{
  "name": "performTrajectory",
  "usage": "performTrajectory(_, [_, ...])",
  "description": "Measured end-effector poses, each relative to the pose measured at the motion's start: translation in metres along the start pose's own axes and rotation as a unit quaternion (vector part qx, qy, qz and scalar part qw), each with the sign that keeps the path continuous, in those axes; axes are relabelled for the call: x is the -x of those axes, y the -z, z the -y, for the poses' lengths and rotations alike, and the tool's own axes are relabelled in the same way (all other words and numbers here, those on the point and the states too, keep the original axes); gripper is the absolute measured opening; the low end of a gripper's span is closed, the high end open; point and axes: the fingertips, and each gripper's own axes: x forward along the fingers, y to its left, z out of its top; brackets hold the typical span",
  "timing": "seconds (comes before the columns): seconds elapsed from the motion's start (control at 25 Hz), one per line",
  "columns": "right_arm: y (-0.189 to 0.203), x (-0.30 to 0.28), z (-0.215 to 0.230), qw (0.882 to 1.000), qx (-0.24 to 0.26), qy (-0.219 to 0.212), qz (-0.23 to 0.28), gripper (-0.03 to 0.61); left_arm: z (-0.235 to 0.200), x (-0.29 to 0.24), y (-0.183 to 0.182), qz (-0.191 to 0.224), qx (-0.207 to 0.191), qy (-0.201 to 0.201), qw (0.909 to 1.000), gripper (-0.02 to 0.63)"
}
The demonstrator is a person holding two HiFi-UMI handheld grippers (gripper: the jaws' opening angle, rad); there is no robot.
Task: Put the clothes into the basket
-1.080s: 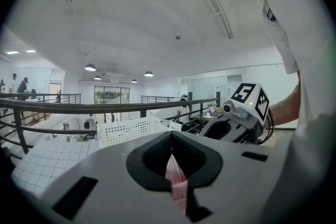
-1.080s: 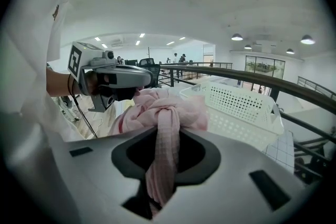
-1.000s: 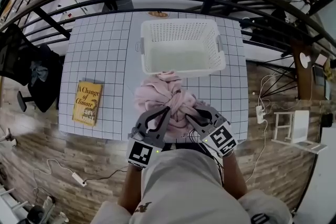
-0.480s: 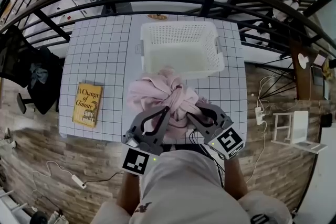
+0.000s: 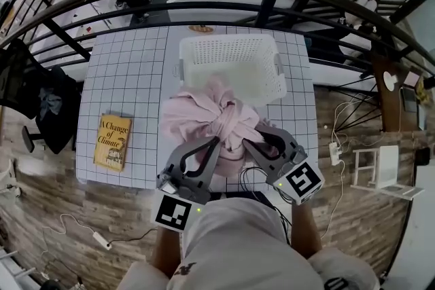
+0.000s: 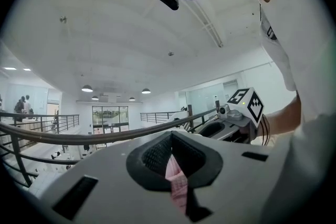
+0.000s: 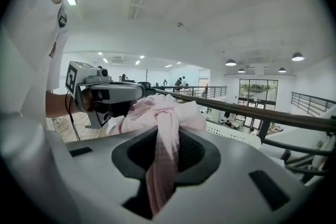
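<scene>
Clothes (image 5: 204, 115) are pinched in both the left gripper (image 5: 216, 145) and right gripper (image 5: 255, 142) just short of the basket (image 5: 231, 51), so the bundle's best carried clear over the rim (ends probably dangling underneath) before release.

You've got one pink garment (image 5: 216, 120), one white basket (image 5: 228, 40), one book (image 5: 112, 141), one tabletop (image 5: 136, 78), and two tools: left tool (image 5: 212, 146), right tool (image 5: 255, 144).

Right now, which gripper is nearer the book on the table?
Left. The left gripper, shut on the pink garment, is right of the book; the right gripper grips the garment's far side, farther off.
</scene>
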Motion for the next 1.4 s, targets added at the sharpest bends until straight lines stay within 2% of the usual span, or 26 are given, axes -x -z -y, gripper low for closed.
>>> performTrajectory(0.6, [-0.026,-0.007,0.060,0.999,0.013,0.039,0.015,0.094,-0.012,-0.044,-0.019,0.017,-0.020,0.018,0.9995,0.002])
performTrajectory(0.8, [-0.022,-0.020,0.082,0.999,0.019,0.044,0.005,0.094,-0.021,-0.061,-0.015,0.018,-0.028,0.026,0.9991,0.003])
performTrajectory(1.4, [0.003,-0.057,0.143,0.998,0.003,0.062,-0.024,0.094,-0.058,-0.112,0.014,0.002,-0.012,0.034,0.9993,0.003])
